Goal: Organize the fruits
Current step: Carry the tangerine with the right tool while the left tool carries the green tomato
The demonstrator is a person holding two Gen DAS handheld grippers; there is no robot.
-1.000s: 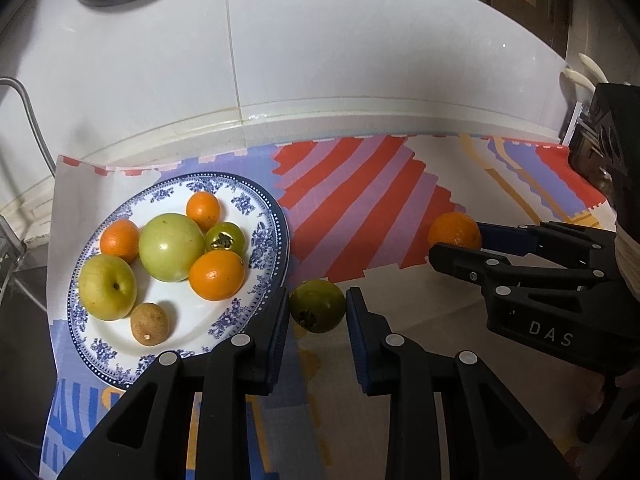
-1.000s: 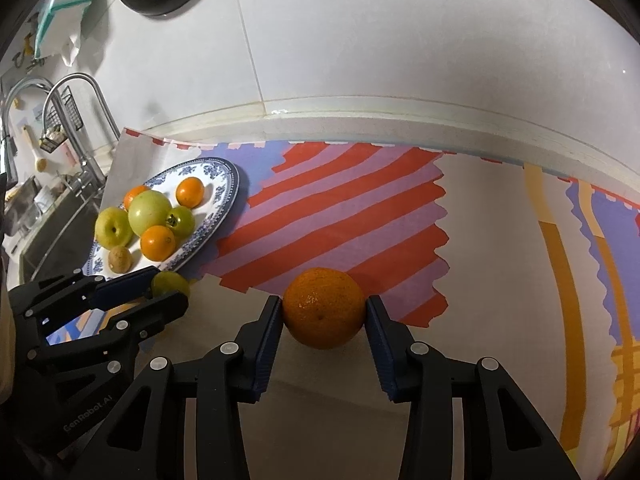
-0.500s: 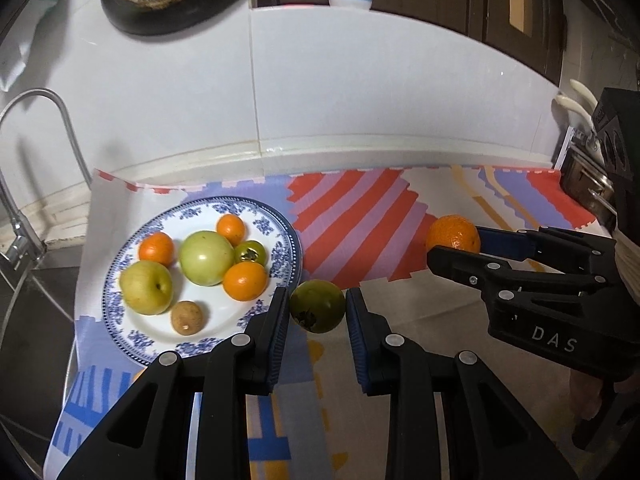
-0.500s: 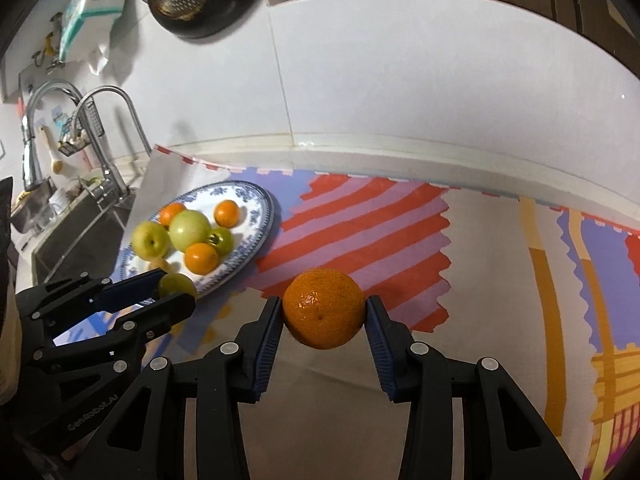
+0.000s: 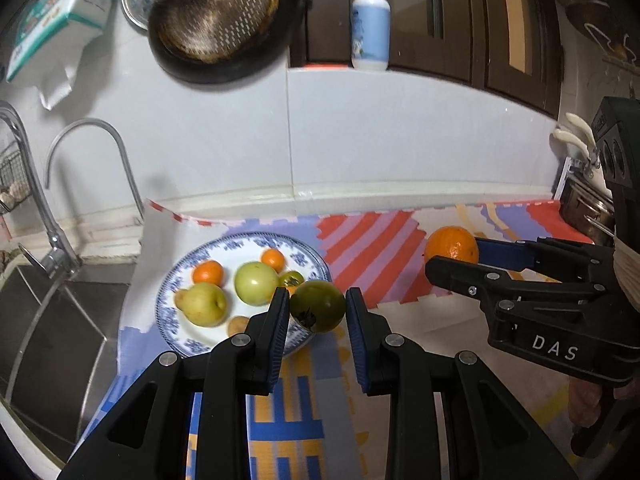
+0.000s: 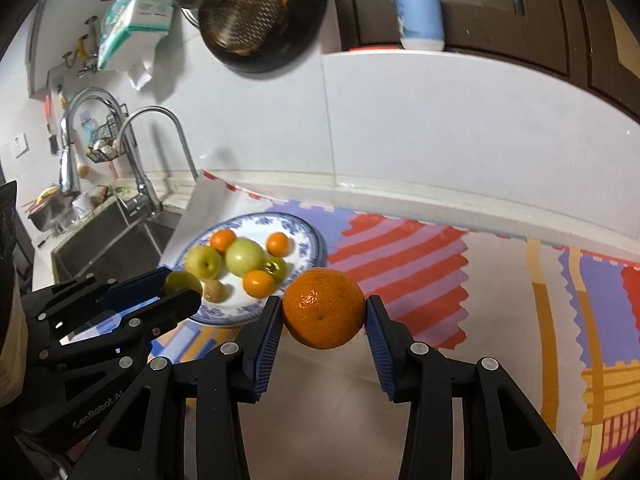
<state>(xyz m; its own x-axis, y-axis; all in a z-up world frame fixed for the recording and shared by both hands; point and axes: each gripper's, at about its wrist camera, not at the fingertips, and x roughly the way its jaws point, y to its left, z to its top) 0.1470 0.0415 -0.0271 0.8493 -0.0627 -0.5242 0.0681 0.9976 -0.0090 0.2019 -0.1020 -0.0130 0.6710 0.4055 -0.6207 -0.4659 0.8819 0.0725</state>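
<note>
Jaws of both my grippers pinch fruit, left (image 5: pixel 317 307) a green tomato (image 5: pixel 318 306), right (image 6: pixel 324 314) an orange (image 6: pixel 323 307); I should lower each gently onto the plate (image 5: pixel 168 320).

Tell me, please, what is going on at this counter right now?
A person is sorting fruit with two handheld grippers. The left gripper is shut on a dark green tomato, and the right gripper is shut on a large orange. Both fruits are held above the patterned mat, near the blue-and-white plate of fruit.

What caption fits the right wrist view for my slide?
Right gripper clamps an orange above the mat, near the fruit plate.
</note>
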